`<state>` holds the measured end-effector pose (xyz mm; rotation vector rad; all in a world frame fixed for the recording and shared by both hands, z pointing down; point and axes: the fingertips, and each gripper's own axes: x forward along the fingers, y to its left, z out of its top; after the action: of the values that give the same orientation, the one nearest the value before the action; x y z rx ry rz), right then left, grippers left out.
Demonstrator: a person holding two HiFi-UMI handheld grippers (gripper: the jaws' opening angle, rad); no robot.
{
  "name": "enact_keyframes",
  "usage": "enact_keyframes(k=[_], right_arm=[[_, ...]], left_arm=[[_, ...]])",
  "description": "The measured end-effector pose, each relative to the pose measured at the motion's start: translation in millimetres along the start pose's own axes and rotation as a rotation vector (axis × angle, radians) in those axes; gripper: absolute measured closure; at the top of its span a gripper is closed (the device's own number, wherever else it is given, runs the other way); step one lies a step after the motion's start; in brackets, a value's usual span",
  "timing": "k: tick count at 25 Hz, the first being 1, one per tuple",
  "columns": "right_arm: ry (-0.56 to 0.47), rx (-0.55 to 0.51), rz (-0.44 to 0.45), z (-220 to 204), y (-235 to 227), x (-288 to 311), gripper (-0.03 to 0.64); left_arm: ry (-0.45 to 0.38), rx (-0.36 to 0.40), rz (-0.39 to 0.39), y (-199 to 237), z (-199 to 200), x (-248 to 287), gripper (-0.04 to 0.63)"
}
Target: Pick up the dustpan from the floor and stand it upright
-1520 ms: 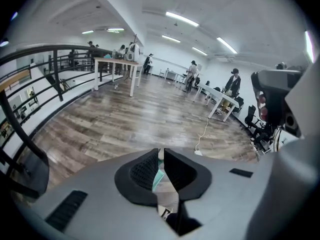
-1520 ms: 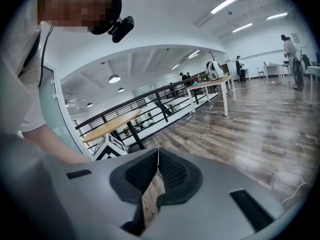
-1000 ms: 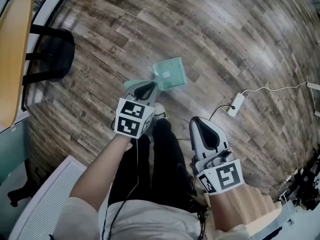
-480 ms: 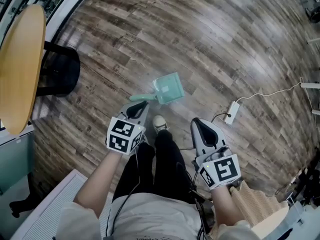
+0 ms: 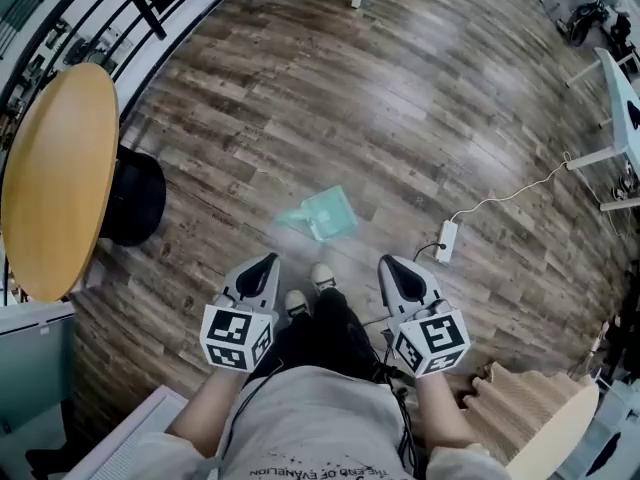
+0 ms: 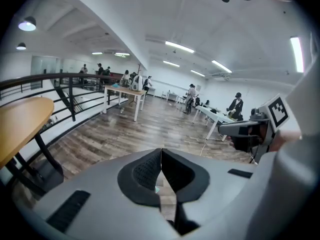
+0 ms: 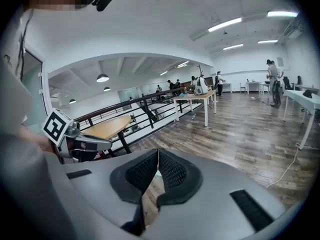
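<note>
A teal dustpan (image 5: 325,214) is on the wood floor just ahead of my shoes, its handle (image 5: 292,218) pointing left; blur hides whether it stands or lies. My left gripper (image 5: 265,265) hangs high above the floor, short of the dustpan. Its jaws are closing the last bit, tips meeting, with nothing between them. My right gripper (image 5: 393,265) is level with it on the right, also shut and empty. In the left gripper view the shut left gripper (image 6: 161,156) shows a teal sliver below the pads. The shut right gripper (image 7: 158,156) points over the floor.
A round wooden table (image 5: 55,183) with a black base (image 5: 135,196) stands at the left beside a railing (image 5: 150,8). A white power strip (image 5: 445,239) and its cable lie on the floor to the right. White desks (image 5: 620,88) stand at the far right.
Both grippers have risen and drawn back toward my body. The left one was at the dustpan's handle a second ago and is now well clear of it. The dustpan stays on the floor.
</note>
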<state>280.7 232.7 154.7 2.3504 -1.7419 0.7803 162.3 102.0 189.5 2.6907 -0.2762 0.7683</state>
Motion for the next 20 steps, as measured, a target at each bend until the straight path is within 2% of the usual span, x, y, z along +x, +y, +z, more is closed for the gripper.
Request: enact_keyframes(k=[4, 7, 11, 20], right_arm=[[-0.004, 0.034, -0.042, 9.8, 18.8, -19.9, 0.591], [0.006, 0.032, -0.039, 7.6, 31.2, -26.9, 0.591], [0.026, 0.059, -0.022, 1.8, 40.4, -29.3, 0.591], [0.021, 0.047, -0.028, 5.8, 25.3, -58.7, 0.591]], left_arm=[[-0.050, 0.019, -0.004, -14.5, 23.5, -29.0, 0.571], [-0.058, 0.045, -0.009, -31.3, 29.5, -40.9, 0.571], [-0.075, 0.040, -0.001, -46.9, 30.0, -49.8, 0.572], [-0.072, 0.077, -0.011, -87.2, 28.7, -40.9, 0.571]])
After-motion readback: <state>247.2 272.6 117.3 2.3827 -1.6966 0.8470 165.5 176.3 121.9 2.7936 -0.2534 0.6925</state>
